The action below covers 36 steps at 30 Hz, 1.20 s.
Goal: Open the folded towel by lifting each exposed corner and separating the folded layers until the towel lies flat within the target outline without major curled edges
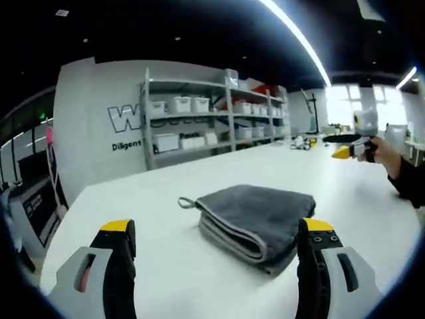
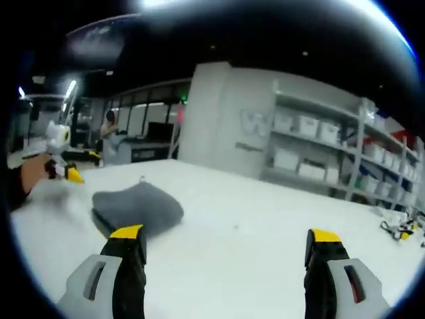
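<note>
A grey folded towel (image 1: 255, 216) lies on the white table (image 1: 166, 193), its hanging loop pointing left and its folded layers facing me. My left gripper (image 1: 218, 229) stands open just short of it, its yellow-tipped jaws wide to either side. My right gripper (image 1: 348, 151), held in a hand, hovers over the table at the far right. In the right gripper view the towel (image 2: 136, 206) sits left of centre, blurred. The right gripper (image 2: 226, 234) is open above bare table, right of the towel. The left gripper (image 2: 66, 173), also in a hand, shows at the far left.
Metal shelves (image 1: 212, 113) with white bins stand behind the table against a lettered wall. The table's left edge (image 1: 63, 212) drops off beside a dark machine. Small items (image 2: 398, 229) lie at the table's far end. A person (image 2: 109, 136) stands in the background.
</note>
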Each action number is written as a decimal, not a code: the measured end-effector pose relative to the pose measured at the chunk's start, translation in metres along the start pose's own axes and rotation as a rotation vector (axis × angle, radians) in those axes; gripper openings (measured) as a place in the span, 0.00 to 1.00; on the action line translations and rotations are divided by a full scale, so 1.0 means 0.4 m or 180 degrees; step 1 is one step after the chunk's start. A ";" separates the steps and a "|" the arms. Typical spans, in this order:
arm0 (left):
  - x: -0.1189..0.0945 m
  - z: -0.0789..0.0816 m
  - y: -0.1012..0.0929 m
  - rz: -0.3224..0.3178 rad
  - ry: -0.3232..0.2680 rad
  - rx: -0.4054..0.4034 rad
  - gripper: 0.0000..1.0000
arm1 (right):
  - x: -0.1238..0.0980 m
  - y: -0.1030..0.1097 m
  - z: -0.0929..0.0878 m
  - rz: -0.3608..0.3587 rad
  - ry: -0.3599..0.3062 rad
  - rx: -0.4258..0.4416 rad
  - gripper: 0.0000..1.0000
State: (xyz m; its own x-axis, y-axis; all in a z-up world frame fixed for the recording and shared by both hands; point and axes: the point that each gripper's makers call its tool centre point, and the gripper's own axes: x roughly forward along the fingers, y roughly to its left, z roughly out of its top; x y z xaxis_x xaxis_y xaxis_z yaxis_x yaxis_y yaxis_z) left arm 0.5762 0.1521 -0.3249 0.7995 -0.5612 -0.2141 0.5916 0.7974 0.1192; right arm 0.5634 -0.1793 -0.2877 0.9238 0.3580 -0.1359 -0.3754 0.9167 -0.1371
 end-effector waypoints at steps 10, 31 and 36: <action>0.024 -0.069 -0.023 -0.0019 0.0221 0.0098 0.97 | 0.060 0.136 -0.055 0.0286 0.0079 -0.0152 1.00; 0.064 -0.110 -0.058 -0.0237 0.0281 -0.0119 0.80 | 0.136 0.330 -0.109 0.0820 0.0105 -0.0059 0.83; 0.083 -0.117 -0.054 -0.0220 0.0303 -0.0149 0.74 | 0.152 0.333 -0.122 0.0858 0.0143 -0.0113 0.76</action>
State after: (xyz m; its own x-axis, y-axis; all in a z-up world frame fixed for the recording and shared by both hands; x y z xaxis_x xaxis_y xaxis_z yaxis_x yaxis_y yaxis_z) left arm 0.5850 0.1267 -0.3799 0.7422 -0.5934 -0.3114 0.6377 0.7682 0.0560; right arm 0.5659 -0.0441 -0.3619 0.7863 0.5792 -0.2153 -0.6103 0.7823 -0.1244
